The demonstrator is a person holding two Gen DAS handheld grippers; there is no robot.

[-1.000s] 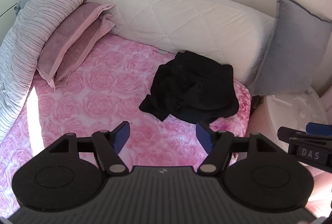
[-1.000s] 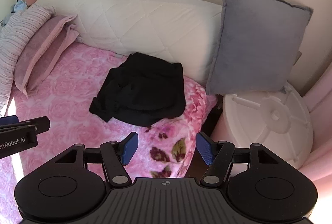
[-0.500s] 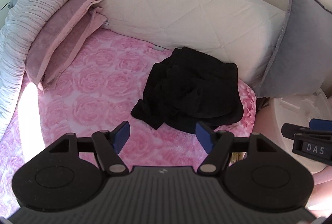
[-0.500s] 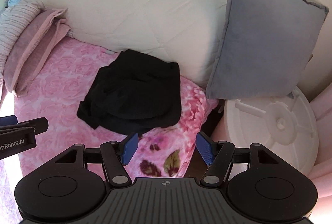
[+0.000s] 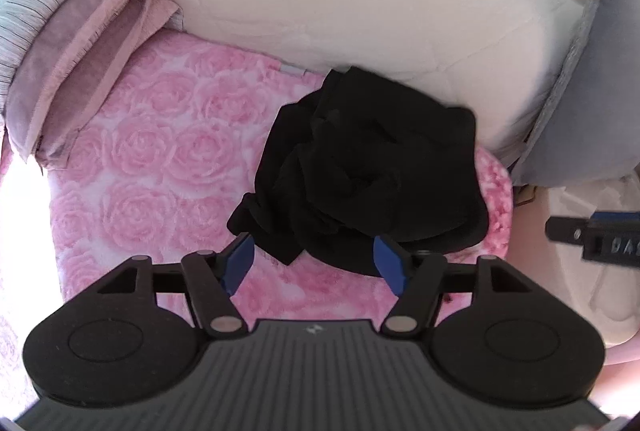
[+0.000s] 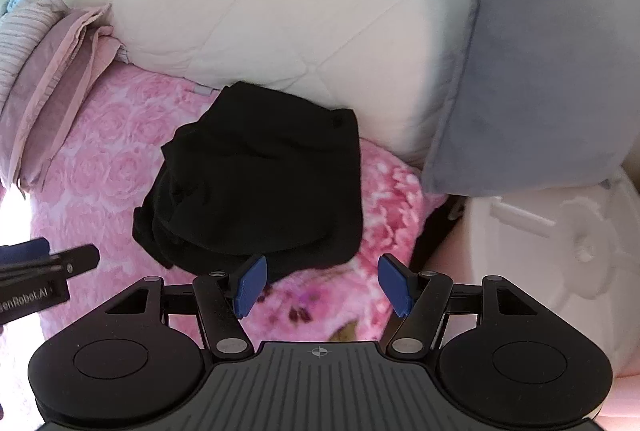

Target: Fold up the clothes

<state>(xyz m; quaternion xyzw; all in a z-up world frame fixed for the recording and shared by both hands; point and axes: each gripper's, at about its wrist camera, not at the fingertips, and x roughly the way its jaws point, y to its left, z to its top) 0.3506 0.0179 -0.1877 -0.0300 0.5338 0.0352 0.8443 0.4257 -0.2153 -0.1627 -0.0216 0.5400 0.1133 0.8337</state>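
Black garment (image 5: pixel 372 167) (image 6: pixel 260 183), crumpled in an unfolded heap on a pink rose-patterned blanket (image 5: pixel 160 151) (image 6: pixel 108 159), far edge against a white quilted bolster (image 5: pixel 340 3) (image 6: pixel 280 15), one loose end trailing toward the near left.

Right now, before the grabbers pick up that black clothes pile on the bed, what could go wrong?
1. The crumpled black garment lies bunched in layers, so the open left gripper might pinch several folds at once and lift a tangle.
2. It sits near the edge of the pink rose-patterned blanket, beside the white round plastic lid; a tug by the open right gripper could drag it off.
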